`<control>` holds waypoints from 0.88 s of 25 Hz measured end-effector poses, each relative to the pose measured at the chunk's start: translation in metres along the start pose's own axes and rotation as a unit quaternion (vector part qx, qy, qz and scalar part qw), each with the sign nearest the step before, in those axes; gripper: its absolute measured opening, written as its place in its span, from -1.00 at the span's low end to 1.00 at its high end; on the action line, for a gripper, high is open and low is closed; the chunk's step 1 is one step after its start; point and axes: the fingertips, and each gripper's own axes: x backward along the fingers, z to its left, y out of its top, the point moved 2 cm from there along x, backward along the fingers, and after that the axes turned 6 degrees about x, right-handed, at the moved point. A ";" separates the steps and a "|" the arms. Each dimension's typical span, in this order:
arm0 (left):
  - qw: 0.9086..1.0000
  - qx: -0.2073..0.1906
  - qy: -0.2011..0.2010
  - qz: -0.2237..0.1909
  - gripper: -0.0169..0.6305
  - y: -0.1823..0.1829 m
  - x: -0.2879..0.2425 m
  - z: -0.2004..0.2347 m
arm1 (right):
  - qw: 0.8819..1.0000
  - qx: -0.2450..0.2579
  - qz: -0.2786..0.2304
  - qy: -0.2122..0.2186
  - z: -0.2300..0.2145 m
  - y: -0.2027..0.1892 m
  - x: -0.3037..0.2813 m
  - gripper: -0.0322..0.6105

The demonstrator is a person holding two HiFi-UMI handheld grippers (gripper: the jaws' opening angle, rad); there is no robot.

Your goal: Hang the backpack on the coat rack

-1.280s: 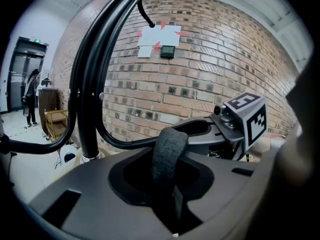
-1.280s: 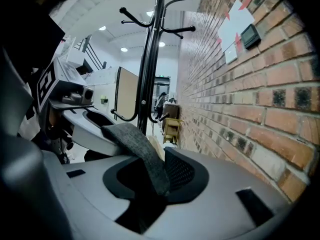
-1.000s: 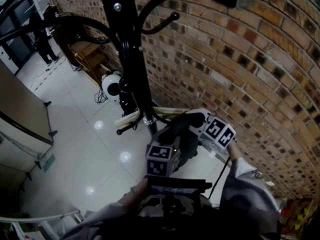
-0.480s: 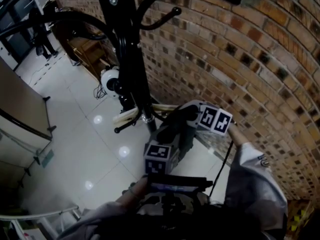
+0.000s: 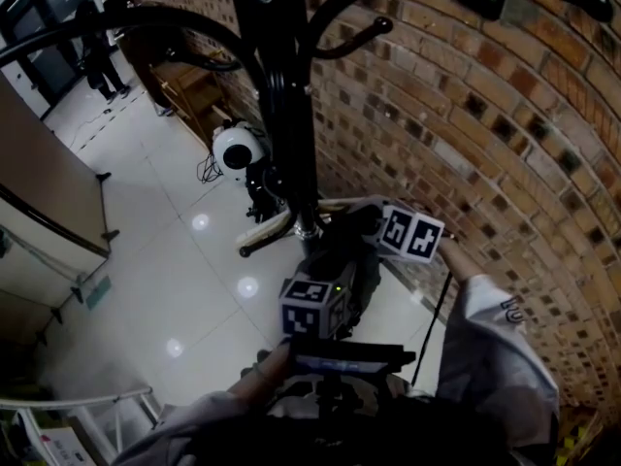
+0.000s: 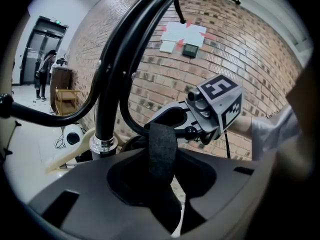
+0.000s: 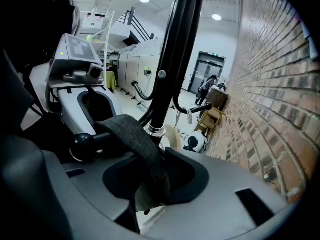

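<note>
Only the backpack strap [image 6: 162,151] shows clearly; the bag itself is hidden.

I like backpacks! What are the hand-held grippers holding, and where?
Apparently nothing: the backpack strap lies loose in the left hand-held gripper, jaws opening, and the right hand-held gripper, jaws open.

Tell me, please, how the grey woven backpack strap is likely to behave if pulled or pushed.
The grey woven backpack strap is probably floppy: it bends sharply over the black ball-tipped coat rack hook and hangs limp. Its coarse weave likely grips rather than slips. The ball end should help stop it sliding off.
</note>
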 end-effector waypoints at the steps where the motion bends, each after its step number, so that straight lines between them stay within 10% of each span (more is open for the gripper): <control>1: 1.000 -0.001 0.001 0.000 -0.61 0.001 0.000 0.003 | 1.000 -0.002 -0.001 0.000 -0.001 0.000 -0.002 -0.55; 22: 0.997 -0.082 0.008 0.011 -0.56 0.000 -0.001 0.022 | 0.987 -0.127 -0.049 -0.083 0.005 -0.015 -0.006 -0.51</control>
